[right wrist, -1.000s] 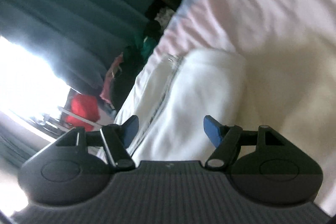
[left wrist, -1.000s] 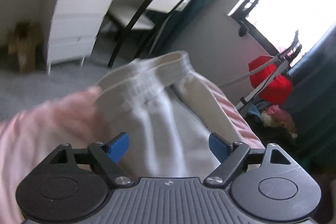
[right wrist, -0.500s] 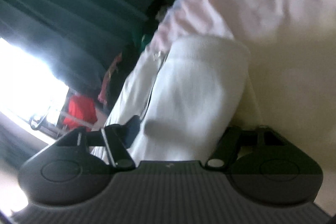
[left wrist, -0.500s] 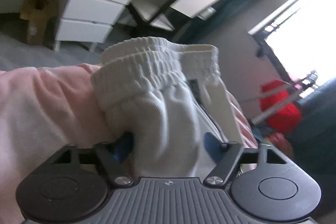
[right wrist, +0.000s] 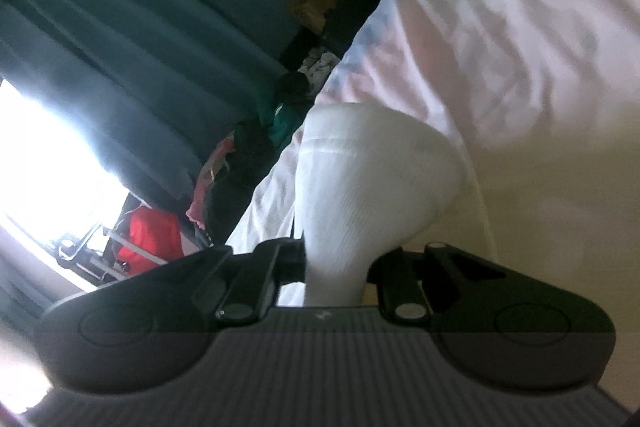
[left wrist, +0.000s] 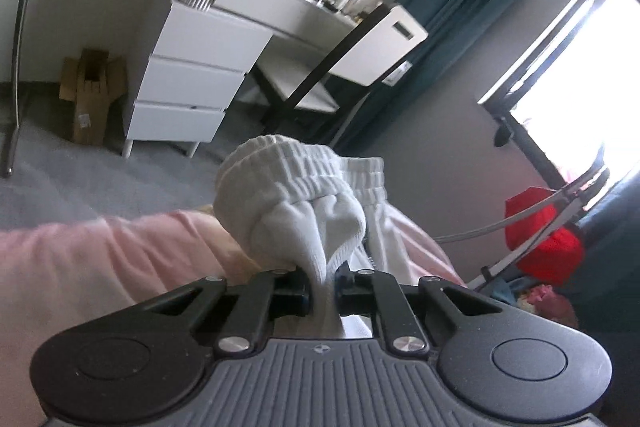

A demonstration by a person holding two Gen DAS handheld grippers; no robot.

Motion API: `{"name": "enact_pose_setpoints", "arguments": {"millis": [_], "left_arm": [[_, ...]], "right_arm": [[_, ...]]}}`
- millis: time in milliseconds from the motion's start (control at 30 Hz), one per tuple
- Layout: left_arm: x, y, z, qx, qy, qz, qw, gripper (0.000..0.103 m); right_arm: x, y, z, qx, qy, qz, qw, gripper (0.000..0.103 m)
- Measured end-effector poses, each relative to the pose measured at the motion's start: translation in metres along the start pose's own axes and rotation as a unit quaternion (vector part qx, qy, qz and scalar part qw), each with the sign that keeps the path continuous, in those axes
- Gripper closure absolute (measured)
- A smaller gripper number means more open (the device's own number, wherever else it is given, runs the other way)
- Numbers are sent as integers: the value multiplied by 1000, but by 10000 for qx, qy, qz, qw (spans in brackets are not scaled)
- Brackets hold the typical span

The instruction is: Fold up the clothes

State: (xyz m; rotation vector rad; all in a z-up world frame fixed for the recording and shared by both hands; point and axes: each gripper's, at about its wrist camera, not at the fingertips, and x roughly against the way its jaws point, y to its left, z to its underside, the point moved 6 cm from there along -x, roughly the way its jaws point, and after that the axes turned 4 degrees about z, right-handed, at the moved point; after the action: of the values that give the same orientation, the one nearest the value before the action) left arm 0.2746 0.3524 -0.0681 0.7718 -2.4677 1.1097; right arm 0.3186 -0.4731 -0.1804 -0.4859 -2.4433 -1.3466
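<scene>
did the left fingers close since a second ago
Yes. The left gripper has shut on the white garment; its fingers, earlier wide apart against the gripper's fixed body, now pinch the fabric.

Left gripper [left wrist: 323, 289] clamped tight on a bunched fold of white garment [left wrist: 304, 211], fingers nearly meeting, pointing level over the pink bedding [left wrist: 100, 259]. Right gripper [right wrist: 336, 267] likewise pinched onto the white garment [right wrist: 372, 171], jaws held wider by thick cloth, rolled sideways relative to the bedding [right wrist: 520, 27].

A white ribbed garment [left wrist: 304, 211] with an elastic waistband lies bunched on the pink bedding [left wrist: 100, 267].
</scene>
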Motion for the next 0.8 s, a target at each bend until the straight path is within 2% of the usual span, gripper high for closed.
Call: {"name": "enact_pose_setpoints", "arguments": {"millis": [167,400,500,633,700,800], "left_arm": [[52,13,-16,-279,149,140,9994,92],[80,62,3,-422,425,30,9982,92],[91,84,11,-481,540,-23,9974,91],[105,113,23,-560,695,-94,9960,89],[104,128,29,-390,785,-92,9961,86],[104,134,30,-469,930,-5,9946,81]], "right_arm": [[45,-8,1,-41,104,36,9999,89],[98,-29,-2,-250,185,-95,9995,89],[103,-50,6,-288,384,54,9988,89],[90,-72,14,-257,722,203,9969,89],[85,-78,15,-392,785,144,9960,89],[83,-82,19,-480,757,122,9959,89]]}}
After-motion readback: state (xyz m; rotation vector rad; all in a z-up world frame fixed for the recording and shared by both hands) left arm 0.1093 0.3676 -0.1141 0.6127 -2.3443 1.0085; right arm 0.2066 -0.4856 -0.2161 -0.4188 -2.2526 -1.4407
